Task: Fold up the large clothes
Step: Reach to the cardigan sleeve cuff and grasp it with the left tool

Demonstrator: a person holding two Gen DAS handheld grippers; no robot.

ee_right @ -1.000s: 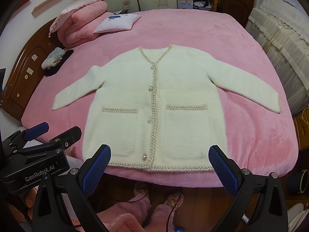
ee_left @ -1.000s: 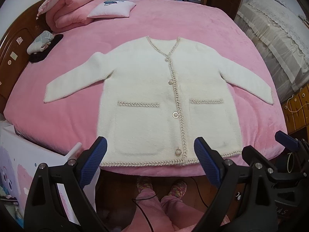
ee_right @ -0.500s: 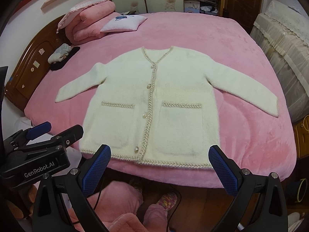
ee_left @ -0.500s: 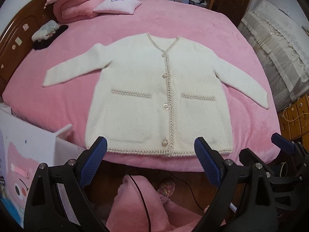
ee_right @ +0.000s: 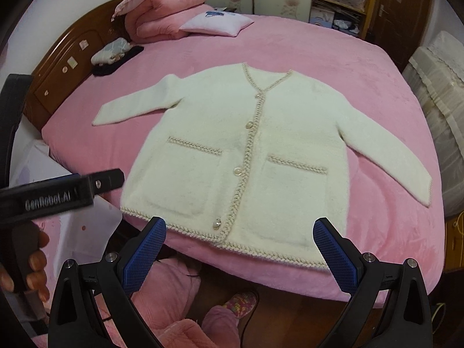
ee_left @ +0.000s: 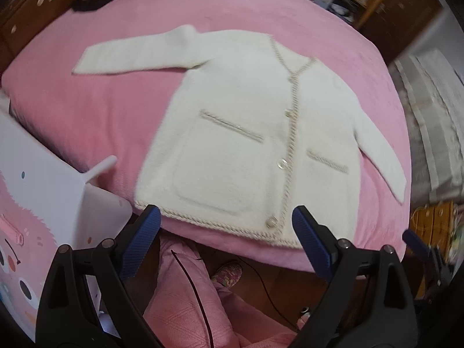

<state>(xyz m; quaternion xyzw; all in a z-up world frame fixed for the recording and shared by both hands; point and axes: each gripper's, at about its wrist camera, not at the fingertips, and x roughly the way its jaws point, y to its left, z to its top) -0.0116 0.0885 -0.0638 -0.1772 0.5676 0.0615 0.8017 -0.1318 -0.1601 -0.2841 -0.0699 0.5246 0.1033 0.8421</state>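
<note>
- Cream cardigan (ee_right: 246, 156) flat, front up, sleeves spread, hem along near edge of pink bed (ee_right: 348, 66).
- Left gripper (ee_left: 226, 237) jaws spread, empty, above hem.
- Right gripper (ee_right: 239, 249) likewise.

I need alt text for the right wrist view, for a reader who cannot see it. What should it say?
A cream cardigan lies flat and buttoned, sleeves spread, on a pink bed. The open right gripper hovers near its hem, holding nothing. The left gripper enters from the left edge, and a pillow lies at the head.
</note>
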